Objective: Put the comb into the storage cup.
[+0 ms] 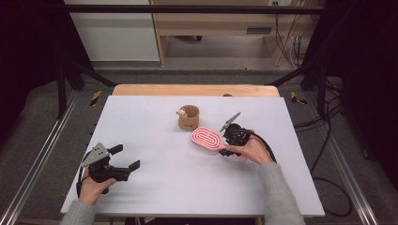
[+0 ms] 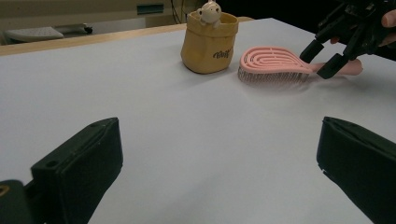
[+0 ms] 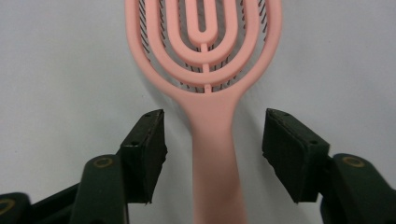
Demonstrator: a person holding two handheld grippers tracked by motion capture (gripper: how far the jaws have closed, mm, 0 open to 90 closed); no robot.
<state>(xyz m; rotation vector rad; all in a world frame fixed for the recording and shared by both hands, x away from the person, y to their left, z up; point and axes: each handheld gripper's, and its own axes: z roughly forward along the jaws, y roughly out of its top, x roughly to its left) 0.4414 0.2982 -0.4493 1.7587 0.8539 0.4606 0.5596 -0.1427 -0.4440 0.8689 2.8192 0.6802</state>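
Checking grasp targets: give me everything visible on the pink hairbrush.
The pink hairbrush looks like moulded plastic: an oval head of open concentric loops with dark bristles beneath, and a plain straight handle. It lies flat, bristles down, on the white table, just right of the tan pouch, apart from it. The right gripper straddles the handle near the neck; its jaws stand either side with gaps showing, not yet pressing. Nothing else touches it.

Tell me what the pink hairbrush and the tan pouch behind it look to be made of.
Hairbrush: probably moulded plastic, smooth matte pink, with a slotted open back and thin dark bristles. Pouch: looks like soft kraft paper or fabric, matte tan, with a rolled, creased rim; which one is unclear.
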